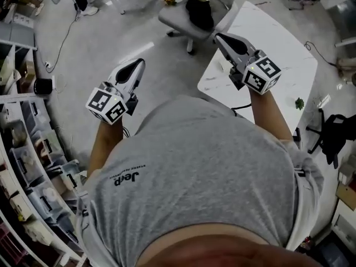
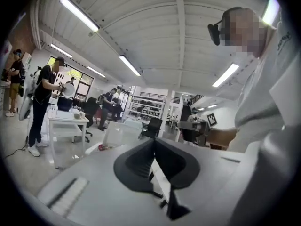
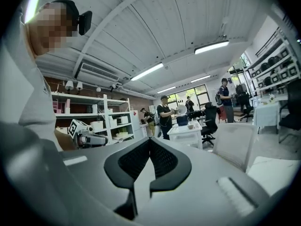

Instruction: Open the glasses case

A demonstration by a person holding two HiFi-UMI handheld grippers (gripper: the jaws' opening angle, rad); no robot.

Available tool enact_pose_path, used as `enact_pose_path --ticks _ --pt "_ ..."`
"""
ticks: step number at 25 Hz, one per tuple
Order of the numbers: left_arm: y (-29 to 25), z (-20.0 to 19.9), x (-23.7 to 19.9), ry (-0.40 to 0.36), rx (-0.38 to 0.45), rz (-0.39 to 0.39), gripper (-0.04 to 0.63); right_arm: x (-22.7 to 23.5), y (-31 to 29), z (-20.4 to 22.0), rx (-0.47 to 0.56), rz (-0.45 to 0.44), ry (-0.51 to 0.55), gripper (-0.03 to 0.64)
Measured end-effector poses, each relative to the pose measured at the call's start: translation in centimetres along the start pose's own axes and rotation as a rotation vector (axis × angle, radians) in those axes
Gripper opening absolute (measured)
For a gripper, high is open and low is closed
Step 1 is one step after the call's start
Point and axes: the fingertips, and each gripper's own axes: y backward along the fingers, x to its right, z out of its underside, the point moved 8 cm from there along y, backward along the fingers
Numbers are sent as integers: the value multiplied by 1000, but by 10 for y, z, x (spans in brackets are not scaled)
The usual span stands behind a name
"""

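Nothing done yet as far as I see: no case in view, left tool (image 1: 137, 67) and right tool (image 1: 221, 39) both closed on nothing.

Right gripper (image 3: 149, 141), jaws together, empty

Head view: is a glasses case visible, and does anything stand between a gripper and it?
No glasses case shows in any view, so no obstacle can be judged. The left gripper is above the floor, the right gripper near the white table; both are shut and empty.
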Motion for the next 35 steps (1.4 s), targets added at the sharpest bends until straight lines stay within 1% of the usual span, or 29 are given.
enact_pose_path --ticks 3,5,8,12,15,17,19,21,24,27,30,35 --pt "-52 12 11 -4 -69 92 58 24 33 -3 21 87 -11 5" --pt "-88 23 20 -1 -123 137 58 46 59 0 44 148 -24 5" --pt "-140 45 32 -31 -206 193 58 79 98 11 75 231 -46 4" --pt "-205 77 52 -107 -319 270 60 114 145 23 79 332 -76 5" --pt "-249 109 72 -211 -405 335 61 137 174 42 90 383 -99 5" --pt "-276 135 83 -284 -460 374 70 150 186 52 88 397 -102 5" --pt "-298 162 93 -331 -522 409 85 158 192 58 73 409 -109 5" --pt "-316 187 103 -348 -591 437 141 162 195 64 64 415 -119 5" --pt "-333 222 112 -370 -689 454 267 166 198 74 61 411 -137 5" --pt "-343 252 120 -441 -766 467 317 170 201 83 56 400 -144 5" --pt "-346 272 122 -473 -816 466 342 173 201 91 59 396 -157 5" --pt "-352 285 119 -471 -857 420 342 175 204 101 58 395 -175 5"
